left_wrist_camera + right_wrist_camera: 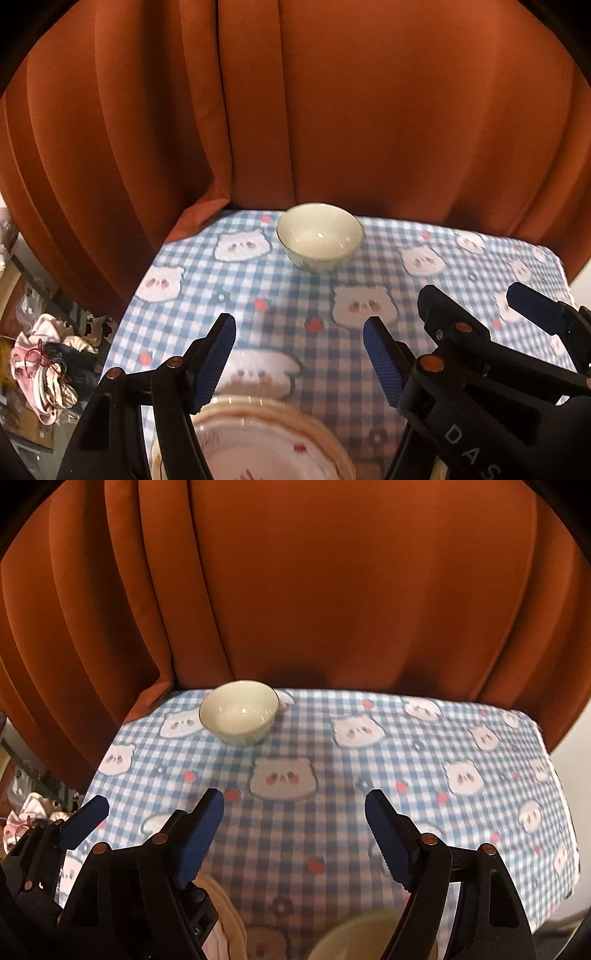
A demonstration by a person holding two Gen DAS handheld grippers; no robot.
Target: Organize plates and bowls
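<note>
Both of your grippers are empty now; the left gripper (299,354) has its jaws spread wide with only tablecloth between them, and the right gripper (293,838) is spread the same way, nothing between its pads. The small bowl (319,236) stands upright at the far edge of the table (461,258), just in front of the orange curtain (332,110); the plate (266,443) lies at the near edge, under your left fingers; a second bowl rim (354,938) shows low in the right wrist view, blurred.

I judge the next step is to fetch the far bowl; approach from above, put one pad inside the rim and one outside, and close slowly, because glazed ceramic can slip; do not push it into the curtain.

Both grippers point steeply down and forward, side by side, close to each other.
</note>
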